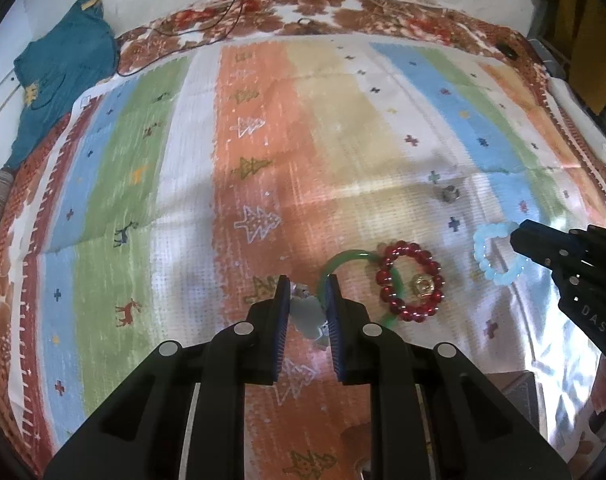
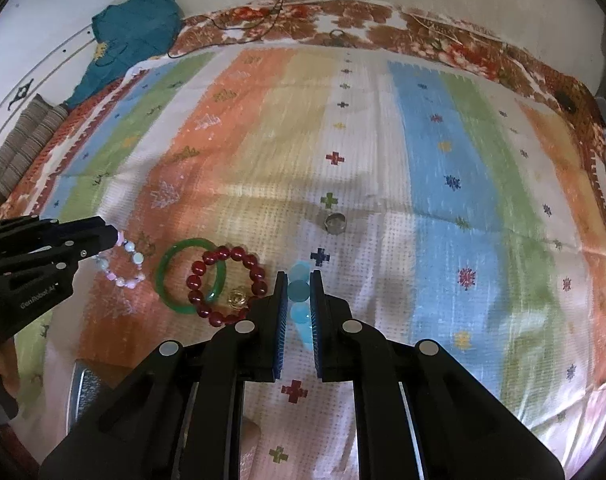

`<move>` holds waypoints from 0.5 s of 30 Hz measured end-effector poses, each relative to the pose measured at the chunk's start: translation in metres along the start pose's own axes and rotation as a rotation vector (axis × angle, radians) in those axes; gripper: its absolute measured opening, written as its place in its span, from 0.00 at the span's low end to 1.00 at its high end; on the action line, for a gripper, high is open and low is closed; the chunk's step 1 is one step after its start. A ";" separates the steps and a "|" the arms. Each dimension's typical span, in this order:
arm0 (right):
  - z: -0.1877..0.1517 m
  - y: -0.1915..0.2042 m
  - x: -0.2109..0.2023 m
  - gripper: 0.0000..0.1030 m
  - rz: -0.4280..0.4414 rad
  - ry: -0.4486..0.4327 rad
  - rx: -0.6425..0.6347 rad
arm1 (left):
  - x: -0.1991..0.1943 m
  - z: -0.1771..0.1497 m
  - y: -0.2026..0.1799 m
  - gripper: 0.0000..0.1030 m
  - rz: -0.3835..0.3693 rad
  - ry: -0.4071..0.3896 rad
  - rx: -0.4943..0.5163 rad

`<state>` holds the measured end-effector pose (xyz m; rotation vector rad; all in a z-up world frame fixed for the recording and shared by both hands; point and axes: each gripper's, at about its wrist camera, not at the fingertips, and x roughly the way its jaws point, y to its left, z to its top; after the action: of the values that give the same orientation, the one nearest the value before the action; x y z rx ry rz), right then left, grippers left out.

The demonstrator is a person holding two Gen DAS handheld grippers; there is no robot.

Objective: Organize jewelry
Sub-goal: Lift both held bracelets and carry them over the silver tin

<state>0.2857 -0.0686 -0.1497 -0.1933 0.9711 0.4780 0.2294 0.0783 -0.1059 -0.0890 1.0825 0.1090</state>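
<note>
On a striped cloth lie a green bangle, a red bead bracelet overlapping it, with a gold ring inside the red loop. A silver ring lies farther back. My left gripper is shut on a pale pink-and-white bead bracelet, also seen in the right wrist view. My right gripper is shut on a light blue bead bracelet, which shows as a loop in the left wrist view. In the left wrist view I see the red bracelet, green bangle, gold ring and silver ring.
A teal cloth bag lies at the far left edge beside a black cable. A folded striped fabric sits at the left. A dark box corner and a metal tray edge show near the front.
</note>
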 end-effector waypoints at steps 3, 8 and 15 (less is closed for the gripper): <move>0.000 -0.001 -0.004 0.12 0.001 -0.007 -0.002 | -0.007 0.001 0.001 0.17 -0.021 -0.014 -0.008; -0.003 0.003 -0.012 0.12 -0.002 -0.017 -0.006 | -0.022 -0.001 -0.002 0.17 -0.061 -0.036 -0.004; -0.008 0.006 -0.036 0.12 0.022 -0.058 -0.004 | -0.049 -0.006 0.000 0.17 -0.089 -0.079 -0.033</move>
<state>0.2600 -0.0774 -0.1244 -0.1720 0.9163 0.5031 0.2015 0.0750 -0.0650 -0.1605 0.9965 0.0499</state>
